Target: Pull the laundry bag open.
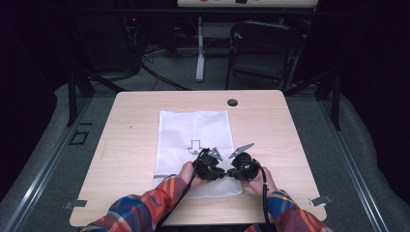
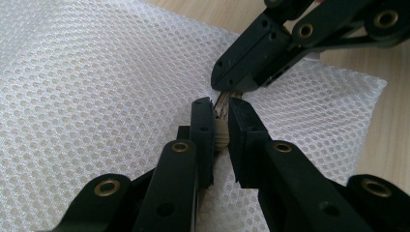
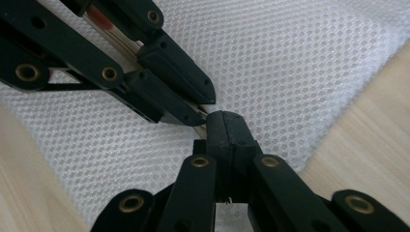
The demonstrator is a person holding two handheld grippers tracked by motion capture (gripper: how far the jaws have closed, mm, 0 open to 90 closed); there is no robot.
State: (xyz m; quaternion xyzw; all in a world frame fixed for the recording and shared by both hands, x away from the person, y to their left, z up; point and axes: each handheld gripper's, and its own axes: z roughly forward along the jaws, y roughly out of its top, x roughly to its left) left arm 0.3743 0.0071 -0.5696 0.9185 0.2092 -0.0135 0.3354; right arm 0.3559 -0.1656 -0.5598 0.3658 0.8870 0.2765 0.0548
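Light wood counter (image 1: 125,145) carries a white mesh bag (image 1: 193,130), lying flat at centre toward the near edge. Both tongs meet over its near end. Left tongs (image 2: 220,112) pinch a small pale tab (image 2: 222,121) at the bag; right tongs (image 3: 223,126) are pressed together, tips touching the left pair.

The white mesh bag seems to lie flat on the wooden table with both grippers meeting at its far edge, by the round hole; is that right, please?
Not quite: the left gripper and right gripper meet at the near end of the white mesh bag on the wooden table, as the high view shows.
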